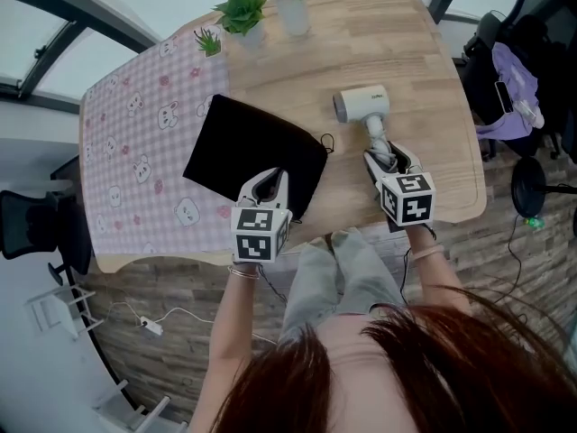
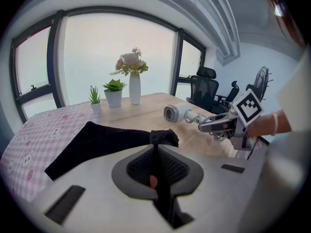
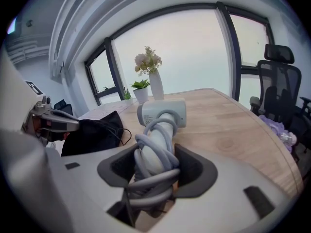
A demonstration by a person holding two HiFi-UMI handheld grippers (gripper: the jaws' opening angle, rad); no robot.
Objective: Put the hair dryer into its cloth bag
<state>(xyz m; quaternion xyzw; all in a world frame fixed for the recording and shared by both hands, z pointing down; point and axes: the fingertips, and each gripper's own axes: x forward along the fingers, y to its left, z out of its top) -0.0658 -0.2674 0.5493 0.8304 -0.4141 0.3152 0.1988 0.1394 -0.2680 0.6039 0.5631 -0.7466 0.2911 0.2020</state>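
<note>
- Right gripper view: your right gripper (image 3: 154, 161) clamps the cord-wrapped hair dryer (image 3: 163, 111); head view hides that.
- Your left gripper (image 2: 156, 149) pinches cloth bag (image 2: 102, 139), 12 o'clock; mouth unclear.

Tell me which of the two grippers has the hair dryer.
The right gripper: its jaws clamp the cord-wrapped handle of the hair dryer. The left gripper instead pinches the black cloth bag.

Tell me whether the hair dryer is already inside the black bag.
No, the hair dryer is outside the bag, gripped by the right tongs.
</note>
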